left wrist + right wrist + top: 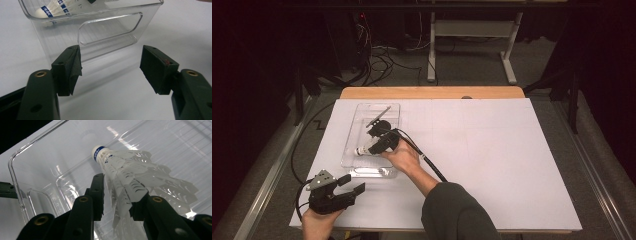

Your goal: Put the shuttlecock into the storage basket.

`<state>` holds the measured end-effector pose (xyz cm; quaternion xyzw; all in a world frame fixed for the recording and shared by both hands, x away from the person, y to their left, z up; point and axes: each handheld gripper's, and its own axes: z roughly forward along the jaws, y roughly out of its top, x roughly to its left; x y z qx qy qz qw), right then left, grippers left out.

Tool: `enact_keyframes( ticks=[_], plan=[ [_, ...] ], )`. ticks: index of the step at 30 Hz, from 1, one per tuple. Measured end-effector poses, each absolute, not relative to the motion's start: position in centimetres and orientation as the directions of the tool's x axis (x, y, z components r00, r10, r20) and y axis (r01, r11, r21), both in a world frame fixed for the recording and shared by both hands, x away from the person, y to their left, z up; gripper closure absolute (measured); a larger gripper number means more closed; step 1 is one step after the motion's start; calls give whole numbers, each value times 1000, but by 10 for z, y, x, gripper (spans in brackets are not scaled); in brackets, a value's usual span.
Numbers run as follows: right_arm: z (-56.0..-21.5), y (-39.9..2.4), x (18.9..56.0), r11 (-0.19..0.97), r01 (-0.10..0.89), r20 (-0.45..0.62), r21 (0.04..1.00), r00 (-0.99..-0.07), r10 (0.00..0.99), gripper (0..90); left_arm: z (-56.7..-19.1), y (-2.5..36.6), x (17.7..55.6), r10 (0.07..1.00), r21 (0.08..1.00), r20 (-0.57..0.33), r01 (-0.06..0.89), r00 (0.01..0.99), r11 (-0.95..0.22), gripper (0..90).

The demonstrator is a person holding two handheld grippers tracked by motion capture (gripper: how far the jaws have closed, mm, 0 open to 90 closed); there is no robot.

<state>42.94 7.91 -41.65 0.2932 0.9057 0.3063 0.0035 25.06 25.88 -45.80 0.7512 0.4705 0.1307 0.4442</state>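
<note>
Release looks to be the step in hand: the right tool, inside the clear rectangular plastic bin on the white counter, has its jaws partly apart around the skirt of the white plastic shuttlecock with a blue-banded cork, and I cannot tell whether the pads grip it. Next, I judge, it should spread wider and lift straight out. One shuttlecock, one bin, two tools; the left tool waits wide open and empty just beside the bin's near end.

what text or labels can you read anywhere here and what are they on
"PEAK": white letters on the blue band around the shuttlecock cork, seen in the left gripper view.
The same band in the right gripper view is too blurred to read.
Clear bin, white board, both hand-held grippers: no text seen.
</note>
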Motion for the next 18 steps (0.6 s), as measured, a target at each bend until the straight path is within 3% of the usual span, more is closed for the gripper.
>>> enact_keyframes(
  ticks=[18],
  plan=[
    [-414,74,430,638,546,203,544,-823,531,601,-458,259,250,823,790,-223,591,522,-161,341]
  ],
)
